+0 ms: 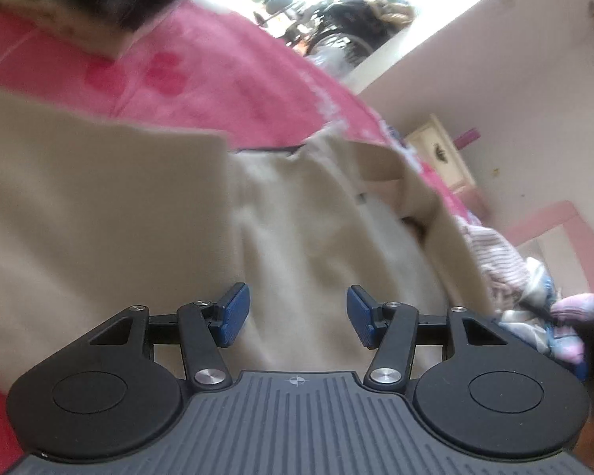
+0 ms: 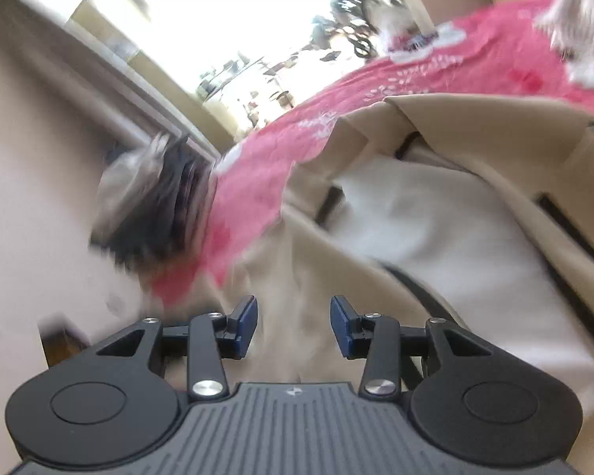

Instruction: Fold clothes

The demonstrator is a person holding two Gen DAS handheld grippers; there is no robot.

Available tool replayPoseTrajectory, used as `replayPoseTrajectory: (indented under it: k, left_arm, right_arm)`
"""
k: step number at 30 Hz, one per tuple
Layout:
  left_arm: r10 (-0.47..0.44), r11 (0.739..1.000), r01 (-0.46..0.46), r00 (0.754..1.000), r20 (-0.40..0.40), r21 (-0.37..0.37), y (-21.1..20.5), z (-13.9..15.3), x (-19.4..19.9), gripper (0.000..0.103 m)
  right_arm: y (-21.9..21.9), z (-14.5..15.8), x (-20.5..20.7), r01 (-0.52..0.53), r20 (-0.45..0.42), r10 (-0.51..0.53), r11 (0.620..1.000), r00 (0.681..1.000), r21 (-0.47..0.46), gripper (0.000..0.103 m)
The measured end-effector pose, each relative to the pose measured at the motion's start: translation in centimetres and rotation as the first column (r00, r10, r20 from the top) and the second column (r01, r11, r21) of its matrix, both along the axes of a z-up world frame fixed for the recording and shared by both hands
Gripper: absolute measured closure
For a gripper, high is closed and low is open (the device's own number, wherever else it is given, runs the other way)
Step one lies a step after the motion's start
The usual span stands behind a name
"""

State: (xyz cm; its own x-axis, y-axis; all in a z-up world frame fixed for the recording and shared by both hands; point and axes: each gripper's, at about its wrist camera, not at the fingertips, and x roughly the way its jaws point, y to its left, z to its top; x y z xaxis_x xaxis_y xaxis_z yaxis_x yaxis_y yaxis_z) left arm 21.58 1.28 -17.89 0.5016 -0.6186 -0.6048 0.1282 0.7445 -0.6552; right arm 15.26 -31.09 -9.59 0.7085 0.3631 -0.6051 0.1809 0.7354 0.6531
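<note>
Between folds, by the look of it — both claws are free of the cloth and hovering over the beige garment (image 1: 118,206), which lies spread on the bed's pink cover (image 1: 217,79).

Garment: one panel already looks laid over on the left in the left wrist view, with a straight edge running down the middle. The pale lining (image 2: 435,237) and dark trim show where it lies open, toward the bed's far edge.

Left claw (image 1: 295,314): jaws spread about halfway, nothing between the blue pads (image 1: 233,312), cloth only behind them — not touching as far as I can tell.

Right claw (image 2: 293,326): also half spread, empty, over the garment's edge close to the pink cover. Heavy blur in that view, so contact is uncertain.

Next move, my read: pick the remaining open side or the hem, drop both claws onto that edge, pinch a single layer and carry it across. Needs a clean grip on the thick fabric without dragging the folded panel.

Spare clothes (image 1: 507,269) are piled at the bed's right edge.
</note>
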Motion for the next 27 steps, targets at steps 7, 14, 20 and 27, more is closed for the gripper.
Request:
replayPoseTrajectory:
  k: [7,14,20,27]
  left_arm:
    - [0.001,0.992,-0.008,0.998,-0.056,-0.126,2.4,-2.4,1.2,0.050]
    - [-0.041,0.987,0.034,0.998,-0.042,-0.159,2.7,-2.8,1.2,0.049]
    - [-0.054,0.990,0.053,0.999,-0.006,-0.127,2.1,-2.7,1.0,0.049]
    - [-0.045,0.991,0.043,0.999,-0.012,-0.124,1.9,-2.7,1.2,0.050]
  right_arm:
    - [-2.7,-6.1,14.2,0.034,-0.081,-0.027,0.996,0.996,0.078,0.047]
    - [-1.3,-8.0,22.4,-0.203,-0.049,0.200,0.977,0.979,-0.063,0.026]
    - [1.2,-9.0,24.6,-0.436,-0.134,0.420,0.890,0.898,-0.132,0.040]
    - [4.8,-2.8,22.5,-0.463,-0.097,0.486,0.726,0.868,-0.509,0.097]
